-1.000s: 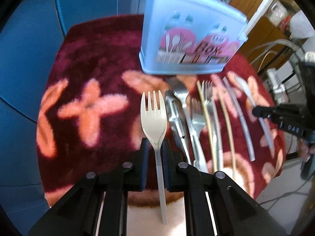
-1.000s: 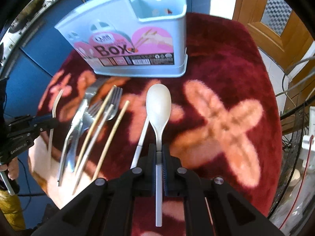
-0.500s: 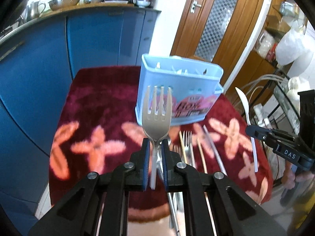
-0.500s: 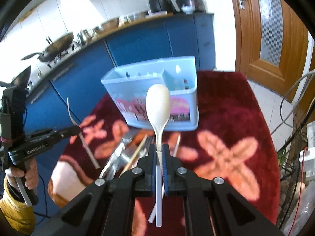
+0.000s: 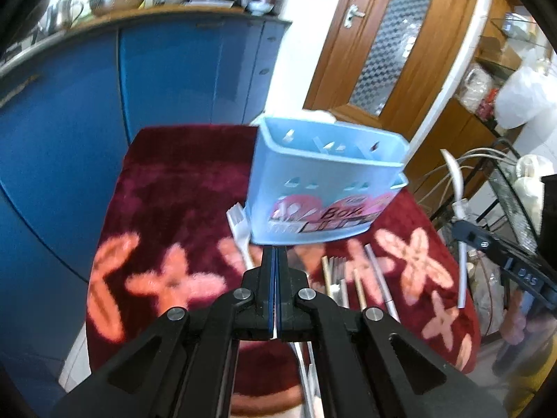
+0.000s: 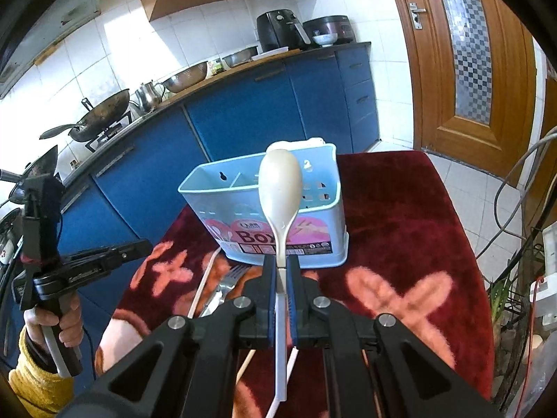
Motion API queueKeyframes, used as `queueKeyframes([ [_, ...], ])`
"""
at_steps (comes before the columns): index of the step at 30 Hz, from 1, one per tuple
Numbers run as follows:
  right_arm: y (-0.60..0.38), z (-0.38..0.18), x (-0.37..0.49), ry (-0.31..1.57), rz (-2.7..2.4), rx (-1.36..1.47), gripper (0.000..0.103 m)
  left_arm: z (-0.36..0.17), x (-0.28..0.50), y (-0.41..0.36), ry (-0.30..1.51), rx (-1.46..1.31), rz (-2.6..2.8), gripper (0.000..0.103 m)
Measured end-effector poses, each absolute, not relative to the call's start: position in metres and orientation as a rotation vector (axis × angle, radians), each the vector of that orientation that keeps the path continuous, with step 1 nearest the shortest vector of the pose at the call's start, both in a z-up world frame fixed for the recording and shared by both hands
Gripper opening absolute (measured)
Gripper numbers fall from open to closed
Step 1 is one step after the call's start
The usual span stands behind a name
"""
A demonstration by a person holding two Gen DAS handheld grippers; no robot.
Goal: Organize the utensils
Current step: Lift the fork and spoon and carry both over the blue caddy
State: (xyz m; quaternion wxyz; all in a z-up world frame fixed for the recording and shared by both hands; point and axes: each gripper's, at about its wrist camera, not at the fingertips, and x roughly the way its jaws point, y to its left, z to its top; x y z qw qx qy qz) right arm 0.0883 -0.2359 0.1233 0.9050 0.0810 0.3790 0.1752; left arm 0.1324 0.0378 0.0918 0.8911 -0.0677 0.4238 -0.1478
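blue cabinets (image 6: 243, 122) back the red-clothed worktop (image 6: 400, 209) and its blue box (image 6: 216, 205). right tongs (image 6: 282, 271) pinch a spoon (image 6: 280, 188) by its thin handle; it may swivel and miss the box. left tongs (image 5: 275, 261) are pressed together, the fork (image 5: 238, 224) beside the box.

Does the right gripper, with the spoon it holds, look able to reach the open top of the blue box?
Probably yes. The right gripper, shut on the spoon, faces the blue box, whose open top has nothing over it; the left gripper stands off to one side.
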Motion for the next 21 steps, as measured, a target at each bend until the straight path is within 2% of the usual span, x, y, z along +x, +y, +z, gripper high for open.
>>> queueKeyframes([
  [3,-0.238,0.120,0.089,0.793,0.364,0.172,0.007,0.077,0.142,0.038,0.926,-0.132,-0.290,0.002],
  [5,-0.240,0.117,0.090,0.800,0.362,0.170,0.007,0.067,0.148,0.035,0.960,-0.121,-0.288,0.009],
  [7,-0.241,0.115,0.092,0.807,0.362,0.175,0.007,0.056,0.155,0.031,0.993,-0.108,-0.284,0.021],
  [8,-0.243,0.114,0.093,0.812,0.363,0.179,0.007,0.051,0.158,0.030,1.006,-0.104,-0.281,0.022],
  [21,-0.258,0.111,0.114,0.835,0.433,0.233,0.007,0.002,0.201,0.016,1.139,-0.104,-0.227,0.023],
])
